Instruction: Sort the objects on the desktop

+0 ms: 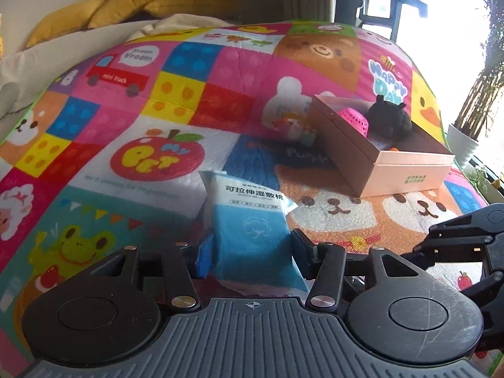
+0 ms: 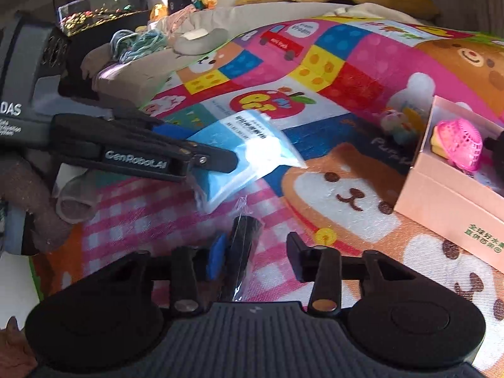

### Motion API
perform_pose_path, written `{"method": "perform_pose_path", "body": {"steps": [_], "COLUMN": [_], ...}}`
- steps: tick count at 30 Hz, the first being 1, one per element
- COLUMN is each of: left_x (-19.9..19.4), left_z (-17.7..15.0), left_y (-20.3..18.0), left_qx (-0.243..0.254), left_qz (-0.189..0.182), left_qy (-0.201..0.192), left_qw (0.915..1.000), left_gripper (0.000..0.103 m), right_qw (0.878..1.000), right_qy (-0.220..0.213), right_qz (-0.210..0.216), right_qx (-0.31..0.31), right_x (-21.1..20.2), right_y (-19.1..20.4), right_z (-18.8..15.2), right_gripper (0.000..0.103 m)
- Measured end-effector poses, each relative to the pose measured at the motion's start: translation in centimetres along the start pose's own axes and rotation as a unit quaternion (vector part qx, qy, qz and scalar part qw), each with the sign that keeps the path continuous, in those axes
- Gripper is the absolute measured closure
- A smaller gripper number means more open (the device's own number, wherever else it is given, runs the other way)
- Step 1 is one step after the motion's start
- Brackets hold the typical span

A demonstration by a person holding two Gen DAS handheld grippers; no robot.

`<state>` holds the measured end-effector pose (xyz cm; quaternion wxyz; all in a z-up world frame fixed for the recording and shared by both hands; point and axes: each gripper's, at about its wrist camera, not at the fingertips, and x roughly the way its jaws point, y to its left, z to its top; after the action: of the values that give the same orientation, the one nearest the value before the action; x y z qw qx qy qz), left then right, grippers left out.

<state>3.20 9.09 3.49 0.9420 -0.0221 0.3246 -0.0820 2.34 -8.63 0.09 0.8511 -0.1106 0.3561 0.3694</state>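
Cotton-pad pack (image 1: 252,233) clamped in left gripper (image 1: 249,253), just above mat (image 1: 126,126). Black wrapped tube (image 2: 242,252) between right gripper (image 2: 255,255) jaws, grip unclear. Pack best carried level to box (image 1: 409,170), released low.

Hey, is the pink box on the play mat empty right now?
No, the pink box already holds a pink mesh basket and a black plush toy, seen through its open top in the left wrist view.
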Motion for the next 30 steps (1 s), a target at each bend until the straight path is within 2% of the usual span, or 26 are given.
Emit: {"method": "perform_pose_path", "body": {"steps": [3, 5, 7, 9, 13, 14, 15, 17, 18, 20, 23, 25, 27, 30], "left_x": [0.7, 1.3, 2.0, 2.8, 4.4, 4.7, 4.8, 4.8, 4.7, 4.4, 3.7, 2.8, 1.8, 0.4], "left_z": [-0.1, -0.1, 0.0, 0.2, 0.8, 1.0, 1.1, 1.2, 1.1, 0.9, 0.1, -0.5, -1.1, -2.5], "left_y": [-0.4, -1.0, -1.6, -2.2, -3.4, -3.7, -4.0, -4.6, -4.8, -5.4, -6.3, -7.0, -7.8, -9.6], "left_qx": [0.000, 0.002, 0.007, 0.009, 0.020, 0.022, 0.023, 0.028, 0.030, 0.042, 0.063, 0.070, 0.082, 0.111], "left_qz": [-0.010, -0.014, -0.020, -0.022, -0.011, -0.011, -0.011, -0.017, -0.020, -0.025, -0.030, -0.052, -0.087, -0.129], "left_qy": [0.006, 0.011, 0.013, 0.012, 0.011, 0.011, 0.011, 0.012, 0.011, 0.011, 0.012, 0.018, 0.026, 0.036], "left_qw": [0.9999, 0.9998, 0.9997, 0.9997, 0.9997, 0.9996, 0.9996, 0.9994, 0.9993, 0.9987, 0.9975, 0.9960, 0.9925, 0.9848], "left_gripper": [0.046, 0.044, 0.037, 0.022, 0.022, 0.025, 0.031, 0.038, 0.042, 0.043, 0.045, 0.045, 0.045, 0.042], "right_qw": [1.000, 0.999, 0.998, 0.996, 0.990, 0.989, 0.987, 0.984, 0.983, 0.982, 0.977, 0.972, 0.962, 0.941], "right_qy": [0.009, 0.012, 0.016, 0.018, 0.018, 0.015, 0.014, 0.007, 0.004, 0.003, -0.004, -0.009, -0.018, -0.029], "right_qz": [-0.003, -0.023, -0.054, -0.091, -0.134, -0.143, -0.153, -0.175, -0.180, -0.184, -0.207, -0.231, -0.271, -0.338], "right_qx": [-0.024, -0.026, -0.016, -0.001, 0.029, 0.034, 0.035, 0.035, 0.035, 0.038, 0.045, 0.048, 0.040, 0.018], "right_x": [-0.9, -1.9, -2.9, -4.1, -6.2, -6.7, -7.0, -7.7, -8.0, -8.5, -9.1, -9.4, -9.6, -9.4], "right_y": [0.3, -0.3, -1.7, -3.4, -5.9, -6.3, -6.6, -6.8, -6.9, -7.2, -7.6, -7.9, -8.2, -8.5], "right_z": [-1.0, -1.8, -2.5, -3.4, -5.4, -5.8, -6.2, -7.1, -7.5, -8.2, -8.8, -9.2, -9.6, -10.2], "right_gripper": [0.083, 0.084, 0.084, 0.084, 0.083, 0.075, 0.059, 0.036, 0.032, 0.028, 0.015, 0.010, 0.001, 0.000]}}
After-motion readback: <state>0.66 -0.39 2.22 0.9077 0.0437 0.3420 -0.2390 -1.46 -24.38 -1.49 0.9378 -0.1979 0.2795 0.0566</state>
